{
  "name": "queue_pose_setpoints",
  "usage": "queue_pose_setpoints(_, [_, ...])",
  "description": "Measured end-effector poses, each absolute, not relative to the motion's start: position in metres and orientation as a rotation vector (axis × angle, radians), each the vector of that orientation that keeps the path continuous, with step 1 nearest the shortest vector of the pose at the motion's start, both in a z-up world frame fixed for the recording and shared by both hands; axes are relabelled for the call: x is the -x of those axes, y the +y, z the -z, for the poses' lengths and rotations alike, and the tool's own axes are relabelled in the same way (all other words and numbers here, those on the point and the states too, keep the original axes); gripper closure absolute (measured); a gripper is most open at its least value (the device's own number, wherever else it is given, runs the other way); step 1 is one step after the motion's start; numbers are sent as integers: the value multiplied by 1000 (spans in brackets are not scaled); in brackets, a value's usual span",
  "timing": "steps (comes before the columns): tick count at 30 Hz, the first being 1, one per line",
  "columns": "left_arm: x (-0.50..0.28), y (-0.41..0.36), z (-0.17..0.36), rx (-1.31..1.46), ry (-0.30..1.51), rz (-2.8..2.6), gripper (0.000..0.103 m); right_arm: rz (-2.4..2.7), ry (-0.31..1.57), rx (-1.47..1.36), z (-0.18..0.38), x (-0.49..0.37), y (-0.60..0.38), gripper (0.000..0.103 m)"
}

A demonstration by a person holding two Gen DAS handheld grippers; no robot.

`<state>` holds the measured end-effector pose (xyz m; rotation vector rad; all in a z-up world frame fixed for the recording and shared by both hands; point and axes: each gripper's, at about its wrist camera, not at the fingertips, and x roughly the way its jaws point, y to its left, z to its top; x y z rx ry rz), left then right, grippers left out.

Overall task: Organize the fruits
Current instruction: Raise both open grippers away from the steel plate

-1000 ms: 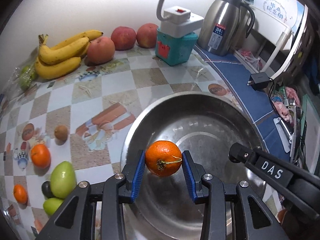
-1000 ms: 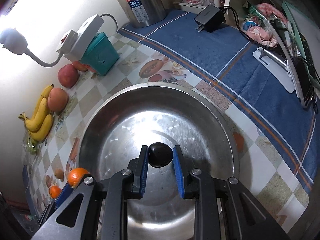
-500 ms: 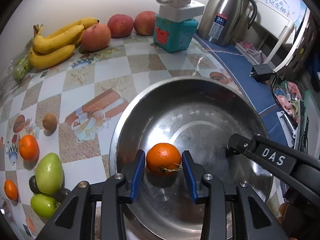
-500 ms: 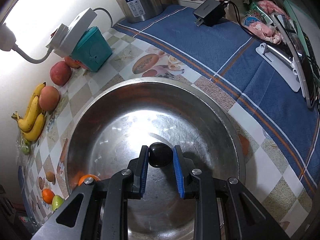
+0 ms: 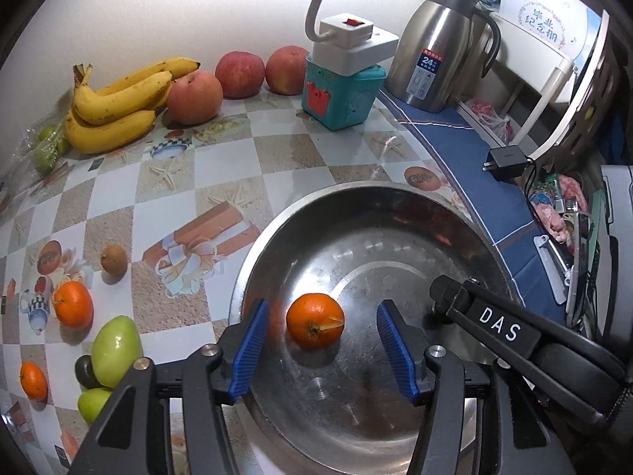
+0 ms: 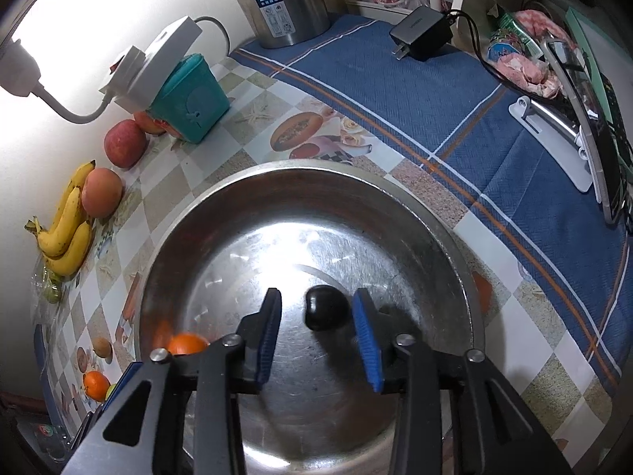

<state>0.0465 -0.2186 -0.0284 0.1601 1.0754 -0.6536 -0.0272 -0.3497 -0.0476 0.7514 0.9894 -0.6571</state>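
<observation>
Both grippers, left (image 5: 322,350) and right (image 6: 316,336), gape over the bowl (image 6: 435,213) (orange (image 5: 314,320), dark fruit (image 6: 326,307) delivered); next, fetch more fruit.

A wide round steel basin (image 6: 455,253) is seen with a brushed, scratched and reflective metal surface. The small orange mandarin (image 5: 314,320) lying in it is marked by a dimpled, slightly glossy peel, and the small dark fruit (image 6: 326,308) by a smooth black skin with a faint sheen. Ribbed blue pads are carried on the matt black plastic fingers of the left gripper (image 5: 321,346) and the right gripper (image 6: 318,334). A glossy checked printed tablecloth (image 5: 166,198), a woven matt blue cloth (image 6: 395,91) and a polished steel jug (image 5: 433,45) are shown behind
</observation>
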Motion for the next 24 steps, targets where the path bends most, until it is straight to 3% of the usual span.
queue_pose_setpoints(5, [-48, -214, 25, -164, 1088, 632, 33, 661, 985, -744, 43, 29, -350, 61])
queue_pose_setpoints(8, [-49, -211, 25, -171, 1094, 607, 30, 661, 980, -734, 38, 29, -349, 50])
queue_pose_setpoints(15, [-50, -204, 24, -198, 1123, 558, 18, 662, 977, -720, 30, 32, -348, 49])
queue_pose_setpoints(24, [-55, -185, 19, -188, 1183, 478, 17, 647, 979, -715, 23, 34, -343, 49])
